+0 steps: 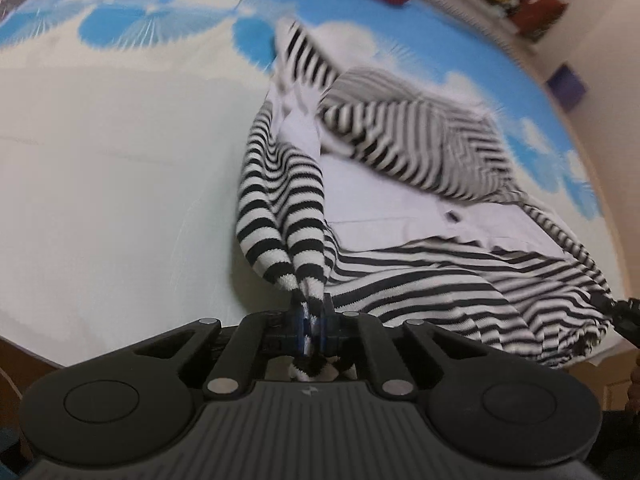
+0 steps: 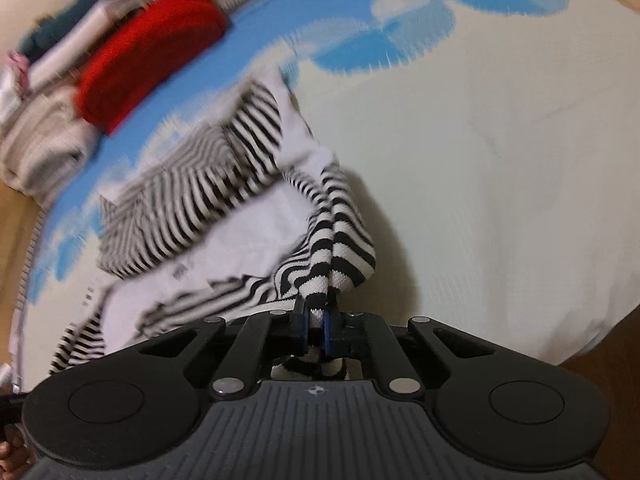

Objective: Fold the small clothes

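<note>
The black-and-white striped garment [image 1: 420,280] lies rumpled on a white-and-blue bed cover, its plain white inside showing at the middle. A striped part is folded over the far side. Two near bunches are lifted, pinched.

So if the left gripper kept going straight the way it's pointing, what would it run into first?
Most likely the striped garment itself. The left gripper is shut on a bunched edge of it, and the cloth drapes straight ahead along its line. Beyond that lies the blue and white bed cover, though depth is hard to judge.
</note>
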Tool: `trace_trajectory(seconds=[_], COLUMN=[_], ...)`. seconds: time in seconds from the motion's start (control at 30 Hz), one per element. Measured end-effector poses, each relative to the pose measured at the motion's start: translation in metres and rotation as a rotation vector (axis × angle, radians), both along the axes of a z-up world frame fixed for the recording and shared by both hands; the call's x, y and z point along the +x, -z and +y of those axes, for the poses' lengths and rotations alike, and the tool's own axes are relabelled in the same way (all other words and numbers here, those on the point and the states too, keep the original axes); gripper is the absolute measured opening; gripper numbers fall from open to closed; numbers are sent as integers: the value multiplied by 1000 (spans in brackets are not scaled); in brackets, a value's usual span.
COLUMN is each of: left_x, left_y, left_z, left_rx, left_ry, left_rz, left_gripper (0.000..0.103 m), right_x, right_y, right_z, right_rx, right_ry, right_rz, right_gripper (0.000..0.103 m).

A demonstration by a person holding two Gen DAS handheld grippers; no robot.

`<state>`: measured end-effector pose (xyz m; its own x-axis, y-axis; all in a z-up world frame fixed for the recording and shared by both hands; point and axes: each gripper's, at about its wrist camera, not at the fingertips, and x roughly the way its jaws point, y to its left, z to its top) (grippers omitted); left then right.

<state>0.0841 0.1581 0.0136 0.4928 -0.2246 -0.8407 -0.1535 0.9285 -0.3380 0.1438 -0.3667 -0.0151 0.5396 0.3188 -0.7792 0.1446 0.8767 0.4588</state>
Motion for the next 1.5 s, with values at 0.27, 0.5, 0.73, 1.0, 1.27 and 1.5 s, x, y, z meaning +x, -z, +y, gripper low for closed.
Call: trace_trajectory(seconds=[0.27, 0.5, 0.73, 1.0, 1.27, 1.5], left_x=[-69, -47, 86, 141, 145, 137], left_y=[-57, -70, -37, 6, -6, 30], left_z=[24, 33, 57, 89, 47, 22], left_rx=[-154, -192, -197, -283, 13, 187], left_ry=[1, 8, -122, -268, 56, 196], left_rz=[-99, -106, -48, -36, -77, 12], left_gripper=[6, 7, 10, 49, 73, 77], right_x=[-59, -90, 35, 128, 143, 115], right_y=[-61, -83, -54, -12, -7, 16], right_z=[-41, -59, -38, -23, 12, 30], right_rx=[127, 199, 173, 47, -190, -428], right_ry=[-38, -26, 40, 126, -220, -451], right_rz=[-65, -28, 0, -175, -187, -185], right_gripper=[5, 5, 7, 53, 52, 57])
